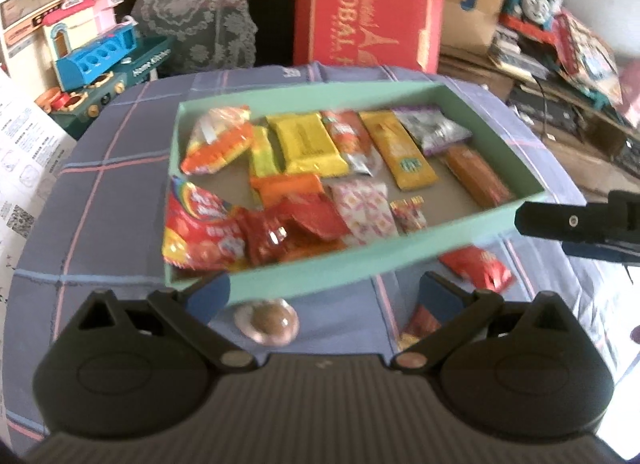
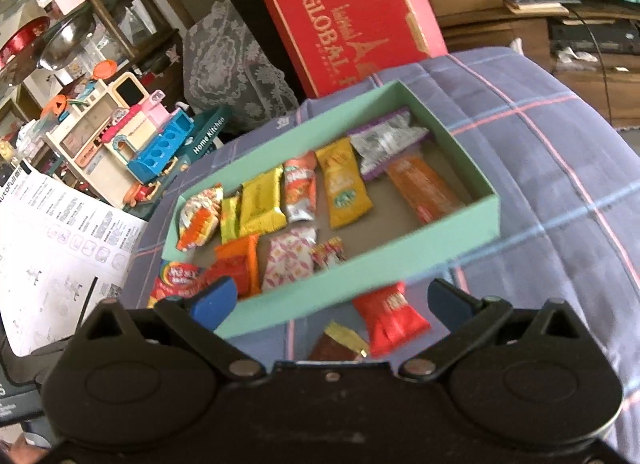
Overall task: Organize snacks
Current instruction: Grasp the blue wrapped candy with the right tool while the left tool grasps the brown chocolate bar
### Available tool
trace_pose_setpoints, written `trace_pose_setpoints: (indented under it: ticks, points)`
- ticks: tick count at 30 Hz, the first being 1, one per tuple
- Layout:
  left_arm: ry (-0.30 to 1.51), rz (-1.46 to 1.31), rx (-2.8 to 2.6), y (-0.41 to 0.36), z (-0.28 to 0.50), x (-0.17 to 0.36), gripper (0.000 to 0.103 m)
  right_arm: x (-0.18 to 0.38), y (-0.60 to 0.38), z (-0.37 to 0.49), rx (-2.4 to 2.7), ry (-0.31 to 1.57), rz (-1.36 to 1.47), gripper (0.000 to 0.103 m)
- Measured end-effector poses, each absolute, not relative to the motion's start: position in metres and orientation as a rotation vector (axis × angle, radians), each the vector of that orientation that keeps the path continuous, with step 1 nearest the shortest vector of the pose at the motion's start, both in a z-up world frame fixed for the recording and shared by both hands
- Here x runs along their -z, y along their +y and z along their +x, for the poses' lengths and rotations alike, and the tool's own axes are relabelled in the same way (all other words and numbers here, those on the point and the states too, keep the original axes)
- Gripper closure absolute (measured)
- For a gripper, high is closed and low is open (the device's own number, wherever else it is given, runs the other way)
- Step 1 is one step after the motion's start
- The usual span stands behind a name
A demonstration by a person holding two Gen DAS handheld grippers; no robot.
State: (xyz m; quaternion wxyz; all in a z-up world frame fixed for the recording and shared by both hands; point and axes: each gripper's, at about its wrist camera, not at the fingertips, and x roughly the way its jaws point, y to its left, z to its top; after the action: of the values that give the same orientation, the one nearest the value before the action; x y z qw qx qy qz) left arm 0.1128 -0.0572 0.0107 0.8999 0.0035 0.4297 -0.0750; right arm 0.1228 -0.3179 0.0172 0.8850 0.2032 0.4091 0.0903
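Three snacks lie loose on the cloth outside the box, low in both views. The red packet (image 2: 390,318) sits just below the box's near wall, centre-low in the right wrist view; it looks like a light, puffed foil pillow, crinkly and probably slick, so I would pinch it across a crimped end seam or squarely over its middle rather than on the slippery bulge. Below and to its left lies a dark red wrapper with a gold end (image 2: 340,342), flat and thin, close to the gripper body; it will likely need a low, scraping pinch at its edge. In the left wrist view a round wrapped candy (image 1: 267,322) rests low centre, between the jaws' line and the box wall; small, hard-looking and apt to roll or squirt out, best taken across its middle.

The mint-green box (image 1: 320,278) fills the middle of both frames, already holding a spread of packets, with bare floor left near its right end.

The left gripper (image 1: 322,292) is spread wide and holds nothing. The right gripper (image 2: 334,300) is likewise wide open and empty, hovering over the red packet. All rests on a blue plaid cloth (image 2: 540,184).
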Motion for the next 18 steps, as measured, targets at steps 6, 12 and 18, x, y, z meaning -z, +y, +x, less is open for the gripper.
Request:
trace_pose_setpoints:
  ticks: [6,12,18]
  points:
    - [0.957,0.031,0.190,-0.064,0.088,0.013,0.000,0.004,-0.322,0.096,-0.182,0.910,0.421,0.000]
    - [0.989,0.045,0.184,-0.061,0.071,0.030,0.000,0.025,-0.308,0.068,-0.203,0.952,0.327,0.002]
    - [1.012,-0.010,0.138,-0.043,0.068,0.040,0.000,0.034,-0.295,0.049,-0.201,0.959,0.228,0.022]
